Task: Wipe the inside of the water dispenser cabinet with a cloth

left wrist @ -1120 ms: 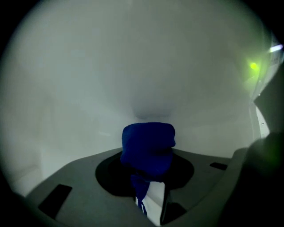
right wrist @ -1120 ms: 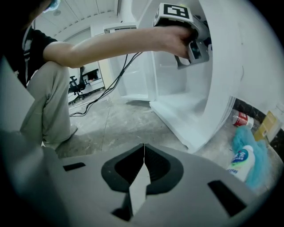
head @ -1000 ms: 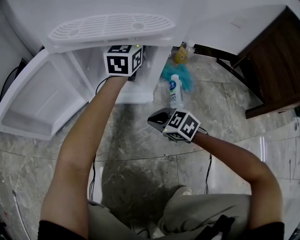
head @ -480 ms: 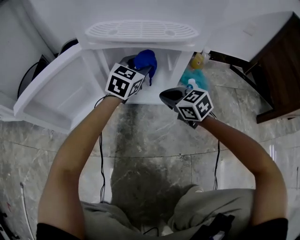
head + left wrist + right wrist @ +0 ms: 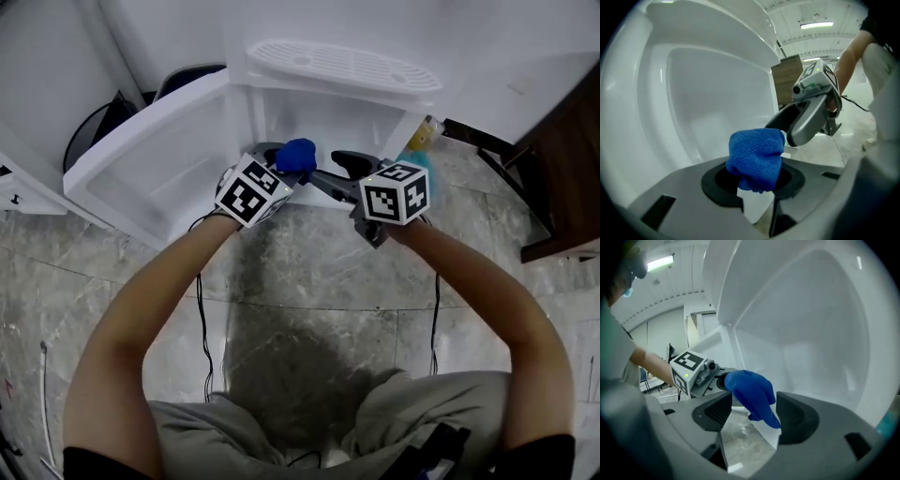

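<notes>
The white water dispenser cabinet (image 5: 319,112) stands open, its door (image 5: 150,173) swung out to the left. In front of the opening my left gripper (image 5: 281,161) is shut on a bunched blue cloth (image 5: 296,156); in its own view the cloth (image 5: 757,159) bulges up from between its jaws. My right gripper (image 5: 342,171) has come right up to the cloth from the right and its jaws have just been opening. In the right gripper view the cloth (image 5: 752,392) hangs between those wide jaws, and neither pad presses on it.
A ribbed drip tray (image 5: 342,66) tops the cabinet opening. A yellow-topped bottle (image 5: 424,134) and something teal (image 5: 419,161) lie on the marble floor at the right. A dark wooden cabinet (image 5: 572,169) stands further right. Cables (image 5: 202,309) trail on the floor.
The left gripper came out of the cabinet with the blue cloth and dropped lower. The right gripper rose from the floor area to meet it, and its jaws opened.
</notes>
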Demonstrator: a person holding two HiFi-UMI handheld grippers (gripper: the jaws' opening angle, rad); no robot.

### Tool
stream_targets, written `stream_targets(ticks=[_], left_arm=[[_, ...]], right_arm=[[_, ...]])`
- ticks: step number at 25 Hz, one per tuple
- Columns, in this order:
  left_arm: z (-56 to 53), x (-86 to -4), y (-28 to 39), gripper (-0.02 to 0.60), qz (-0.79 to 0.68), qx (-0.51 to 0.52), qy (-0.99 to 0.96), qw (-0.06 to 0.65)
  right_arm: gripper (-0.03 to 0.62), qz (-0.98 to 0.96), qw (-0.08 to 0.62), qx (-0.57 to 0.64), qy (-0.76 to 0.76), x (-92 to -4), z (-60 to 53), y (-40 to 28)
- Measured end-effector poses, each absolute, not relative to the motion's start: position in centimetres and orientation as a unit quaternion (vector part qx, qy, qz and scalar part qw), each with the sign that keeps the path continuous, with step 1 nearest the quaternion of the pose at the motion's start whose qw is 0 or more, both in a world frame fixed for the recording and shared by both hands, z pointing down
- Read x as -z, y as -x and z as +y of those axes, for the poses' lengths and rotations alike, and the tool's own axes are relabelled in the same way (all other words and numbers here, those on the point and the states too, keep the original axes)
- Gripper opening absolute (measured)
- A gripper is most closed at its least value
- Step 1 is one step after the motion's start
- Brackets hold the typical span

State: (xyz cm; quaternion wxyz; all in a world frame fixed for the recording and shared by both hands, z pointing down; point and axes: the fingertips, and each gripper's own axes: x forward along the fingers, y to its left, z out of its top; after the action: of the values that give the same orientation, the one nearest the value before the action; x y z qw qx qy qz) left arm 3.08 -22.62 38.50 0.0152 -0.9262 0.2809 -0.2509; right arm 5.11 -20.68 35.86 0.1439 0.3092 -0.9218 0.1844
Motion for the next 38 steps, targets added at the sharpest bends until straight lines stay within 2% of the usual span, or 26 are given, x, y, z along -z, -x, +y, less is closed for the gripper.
stream_targets(ticks=[6, 12, 14, 16, 21, 22, 23, 25, 30, 38], left_arm=[[-21.2, -38.2, -2.9, 0.118, 0.258, 0.296, 0.916, 0.085], [-20.8, -37.6, -2.6, 0.118, 0.260, 0.304, 0.911, 0.096], [-20.4, -37.8, -3.0, 0.118, 0.249, 0.314, 0.909, 0.113], [-20.1, -38.1, -3.3, 0.118, 0.243, 0.323, 0.906, 0.127], [-19.7, -38.4, -3.9, 0.118, 0.234, 0.324, 0.907, 0.129], [-19.7, -38.5, -4.0, 0.118, 0.234, 0.325, 0.907, 0.129], [-19.8, -38.6, -4.1, 0.120, 0.236, 0.324, 0.907, 0.128], [-20.0, -38.7, -4.0, 0.148, 0.243, 0.320, 0.907, 0.124], [-20.7, -39.4, -3.4, 0.210, 0.255, 0.315, 0.908, 0.105], [-21.3, -42.1, 0.0, 0.210, 0.263, 0.334, 0.904, 0.049]], right_arm=[[0.284, -0.926, 0.110, -0.202, -0.298, -34.2, -20.1, -2.0], [0.307, -0.926, 0.100, -0.202, -0.304, -33.4, -20.2, -1.2], [0.336, -0.926, 0.095, -0.214, -0.297, -33.4, -19.8, -0.7], [0.354, -0.925, 0.101, -0.216, -0.296, -33.7, -19.7, -0.4], [0.350, -0.920, 0.128, -0.216, -0.302, -34.7, -19.9, -1.1], [0.313, -0.919, 0.134, -0.214, -0.302, -34.8, -19.9, -1.3], [0.222, -0.918, 0.140, -0.211, -0.304, -34.9, -19.9, -1.4], [0.173, -0.918, 0.146, -0.205, -0.306, -34.9, -19.9, -1.6], [0.152, -0.920, 0.164, -0.191, -0.302, -35.5, -20.5, -1.8], [0.150, -0.894, 0.218, -0.146, -0.364, -37.7, -24.6, -5.6]])
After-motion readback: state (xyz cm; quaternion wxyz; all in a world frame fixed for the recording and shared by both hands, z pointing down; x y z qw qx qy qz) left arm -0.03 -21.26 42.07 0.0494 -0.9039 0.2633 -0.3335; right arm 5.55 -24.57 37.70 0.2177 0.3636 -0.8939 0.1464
